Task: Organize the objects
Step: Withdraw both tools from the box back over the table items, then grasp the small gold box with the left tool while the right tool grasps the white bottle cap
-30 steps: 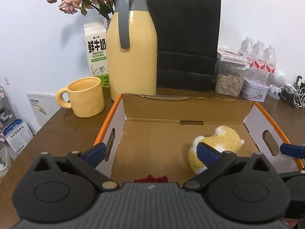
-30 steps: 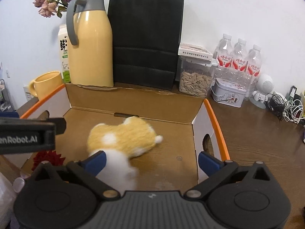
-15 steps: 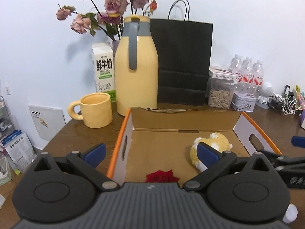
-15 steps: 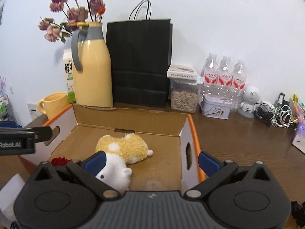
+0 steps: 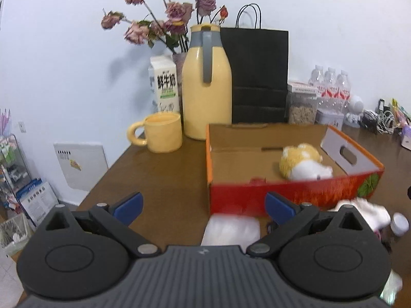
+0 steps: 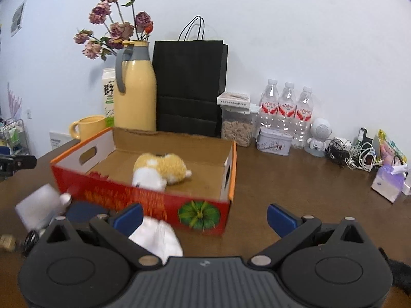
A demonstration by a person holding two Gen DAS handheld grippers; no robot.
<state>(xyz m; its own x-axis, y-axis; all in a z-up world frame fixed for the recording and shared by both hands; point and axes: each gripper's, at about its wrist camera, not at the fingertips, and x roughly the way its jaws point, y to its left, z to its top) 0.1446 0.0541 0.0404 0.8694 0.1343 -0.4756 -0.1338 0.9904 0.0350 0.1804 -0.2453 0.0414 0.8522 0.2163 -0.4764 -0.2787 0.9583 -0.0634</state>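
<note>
A red and orange cardboard box (image 5: 290, 193) (image 6: 154, 200) lies open on the brown table. Inside it rests a yellow and white plush toy (image 5: 303, 163) (image 6: 160, 170), with a dark red flower (image 6: 99, 175) near the front wall. My left gripper (image 5: 203, 205) is open and empty, held before the box's near left corner. My right gripper (image 6: 204, 215) is open and empty too, in front of the box's right corner. On the table before the box lie a blurred white packet (image 5: 231, 229) (image 6: 37, 205), a white soft object (image 5: 370, 211) (image 6: 156, 237) and a small white-capped bottle (image 5: 399, 223).
Behind the box stand a yellow mug (image 5: 160, 136), a milk carton (image 5: 165, 86), a tall yellow thermos (image 5: 206, 89), dried roses, a black paper bag (image 6: 190, 87), a seed jar (image 6: 236, 125), a tin, water bottles (image 6: 286, 107) and cables (image 6: 357, 154). A tissue pack (image 6: 389, 182) lies right.
Both grippers have pulled back and up from over the box to in front of it. The box's red front wall and loose items before it have come into view. The plush stays inside.
</note>
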